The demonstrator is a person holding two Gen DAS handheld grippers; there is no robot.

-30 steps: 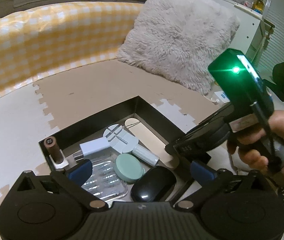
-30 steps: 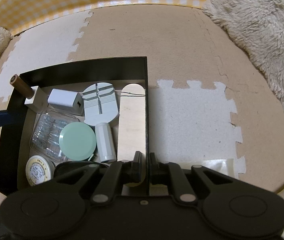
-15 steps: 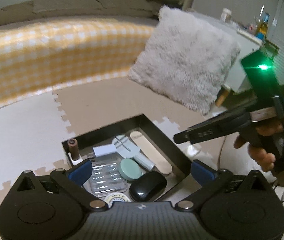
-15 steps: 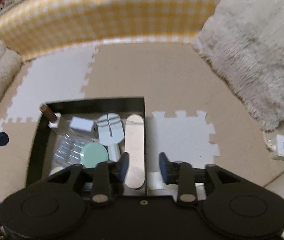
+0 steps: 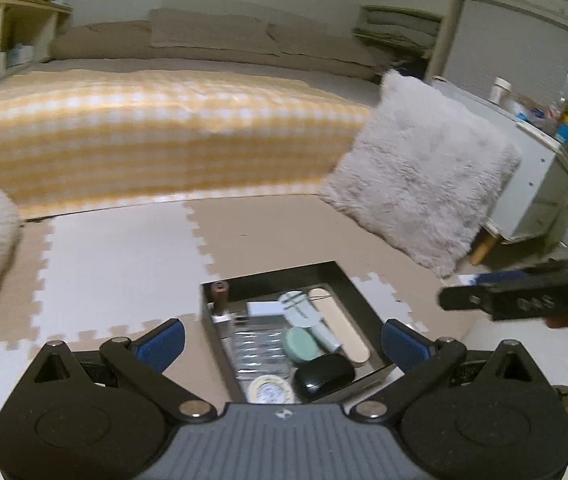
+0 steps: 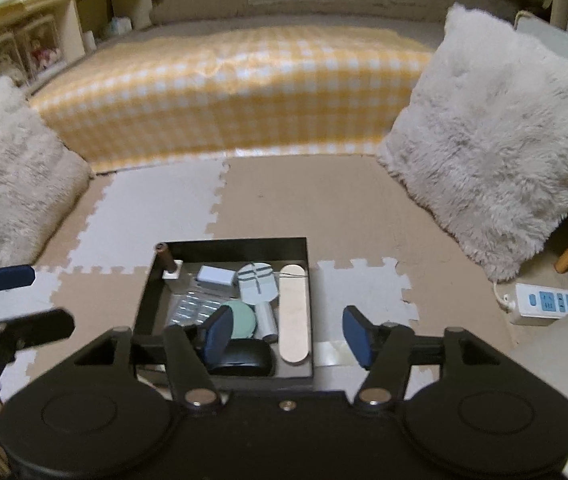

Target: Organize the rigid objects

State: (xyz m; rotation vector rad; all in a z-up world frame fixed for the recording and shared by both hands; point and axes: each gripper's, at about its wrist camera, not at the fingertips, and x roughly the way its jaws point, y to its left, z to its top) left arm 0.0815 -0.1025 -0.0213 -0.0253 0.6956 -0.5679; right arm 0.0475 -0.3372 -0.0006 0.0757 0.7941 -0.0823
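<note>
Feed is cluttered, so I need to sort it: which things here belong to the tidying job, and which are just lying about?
Job: black rectangular tray; black oval mouse; round mint-green case; long beige wooden board.
Lying about: fluffy white cushion; white power strip; yellow checked blanket.

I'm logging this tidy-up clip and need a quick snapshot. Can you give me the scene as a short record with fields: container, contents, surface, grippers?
container: black tray, open-topped, on the floor mat
contents: long beige oval piece along the right wall; black mouse at the near end; round mint case; white charger; brown-capped bottle in the far left corner
surroundings: fluffy pillow to the right, yellow checked cover behind
left gripper: open, nothing between its fingers, above the tray
right gripper: fingers opening, nothing between them
</note>
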